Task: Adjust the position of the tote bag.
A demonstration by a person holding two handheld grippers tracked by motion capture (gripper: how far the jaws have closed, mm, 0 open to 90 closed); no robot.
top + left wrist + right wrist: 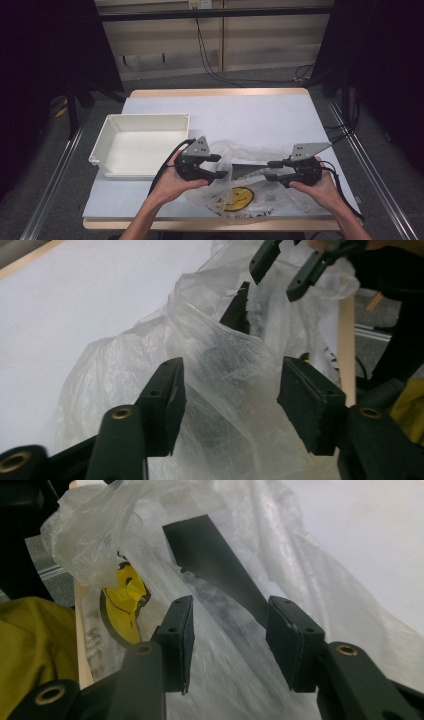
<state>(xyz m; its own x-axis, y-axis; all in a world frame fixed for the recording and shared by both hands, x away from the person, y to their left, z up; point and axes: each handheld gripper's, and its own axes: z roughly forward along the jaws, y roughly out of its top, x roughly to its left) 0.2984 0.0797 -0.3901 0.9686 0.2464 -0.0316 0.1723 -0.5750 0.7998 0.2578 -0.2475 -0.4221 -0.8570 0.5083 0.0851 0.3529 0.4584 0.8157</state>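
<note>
Clear plastic bag lies crumpled on the desk at 6 o'clock, near the front edge, between the two hands. A flat dark strip sits in or under it, running roughly 9 to 3 o'clock; can't tell which from the high view.

Left tool: jaws apart, pointing toward 3 o'clock, at the bag's left edge. Right tool: jaws apart, pointing toward 9 o'clock, at the bag's right side. Neither clamped on anything.

Left gripper view: bag film bulges up between the left tool's jaws, pads not pressing it. Right tool visible at 12 o'clock, also apart. The dark strip's tip pokes up behind the film.

Right gripper view: right tool straddles the film, no squeeze. The dark strip shows much clearer here, a flat black bar lying against the plastic, its end at 12 o'clock.

Print: yellow smiley face on the bag, also at 9 o'clock in the right gripper view. Dark lettering under it along the bag's bottom, too small to read.

White tray at 9 o'clock on the desk, just left of the left tool.
</note>
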